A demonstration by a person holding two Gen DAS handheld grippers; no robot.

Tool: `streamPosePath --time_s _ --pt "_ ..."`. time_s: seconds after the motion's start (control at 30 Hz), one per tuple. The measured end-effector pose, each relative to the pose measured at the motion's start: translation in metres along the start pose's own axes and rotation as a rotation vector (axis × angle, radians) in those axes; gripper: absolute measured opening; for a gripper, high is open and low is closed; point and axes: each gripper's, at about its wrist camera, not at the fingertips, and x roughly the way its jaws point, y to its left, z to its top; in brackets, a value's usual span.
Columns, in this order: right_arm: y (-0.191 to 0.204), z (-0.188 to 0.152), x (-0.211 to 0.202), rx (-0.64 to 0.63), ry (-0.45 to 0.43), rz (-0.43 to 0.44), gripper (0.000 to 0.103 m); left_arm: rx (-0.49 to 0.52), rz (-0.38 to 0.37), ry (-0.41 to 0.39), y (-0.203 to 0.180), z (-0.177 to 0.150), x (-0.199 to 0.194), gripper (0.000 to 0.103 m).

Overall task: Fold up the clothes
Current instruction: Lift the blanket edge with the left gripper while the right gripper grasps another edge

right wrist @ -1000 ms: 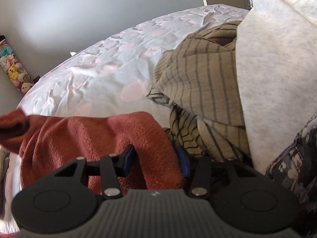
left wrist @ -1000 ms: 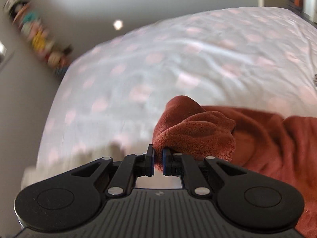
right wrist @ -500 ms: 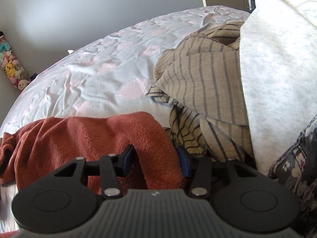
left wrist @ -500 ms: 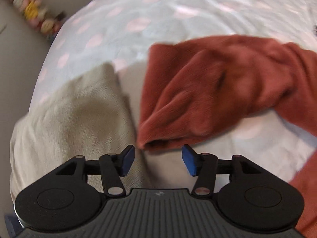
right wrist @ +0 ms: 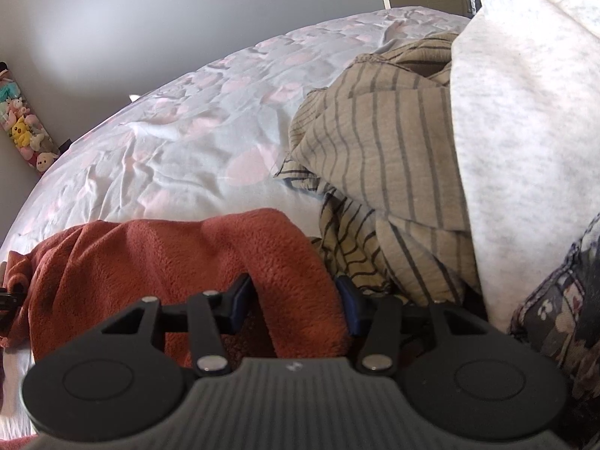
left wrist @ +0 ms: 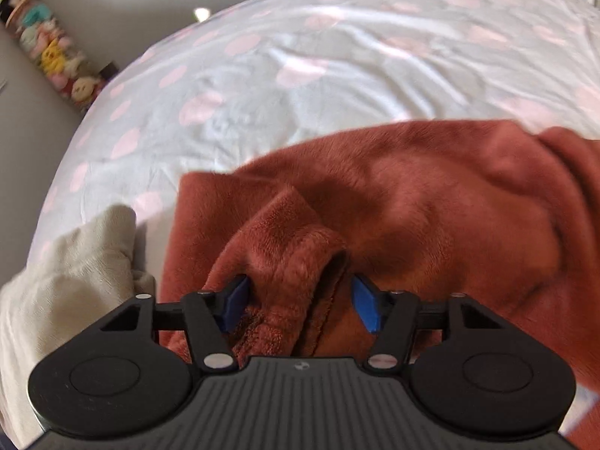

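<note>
Fingers [left wrist: 365,309] of both grippers straddle rust fleece garment [left wrist: 431,206] on bed [left wrist: 300,56].

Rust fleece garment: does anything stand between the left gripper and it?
Nothing visible does. A bunched fold of the rust fleece garment already lies between the open jaws of the left gripper; the cream cloth lies off to its side.

A bed [left wrist: 337,75] in pink-spotted white sheets; plush toys [left wrist: 48,52] hang on the grey wall [right wrist: 187,30].
</note>
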Motion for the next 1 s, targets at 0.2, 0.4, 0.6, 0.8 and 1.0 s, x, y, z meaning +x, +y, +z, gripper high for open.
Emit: streamPosePath --time_s 0.2,0.4,0.6,0.8,1.0 --pt "-0.001 0.000 0.004 0.003 0.008 0.006 0.053 -0.060 -0.029 -0.026 0.004 -0.010 0.011 0.047" --pt "0.004 0.000 -0.008 -0.018 -0.044 0.015 0.018 -0.129 -0.075 -0.090 0.031 -0.009 -0.036 0.013" --pt "0.044 -0.003 -0.053 -0.136 -0.066 0.154 0.015 -0.239 -0.051 -0.172 0.090 -0.020 -0.114 0.010" --pt "0.121 -0.059 -0.098 -0.373 0.067 0.303 0.015 -0.343 -0.034 -0.201 0.141 -0.058 -0.167 0.010" --pt "0.155 -0.131 -0.103 -0.588 0.194 0.257 0.021 -0.437 -0.058 -0.185 0.164 -0.111 -0.179 0.010"
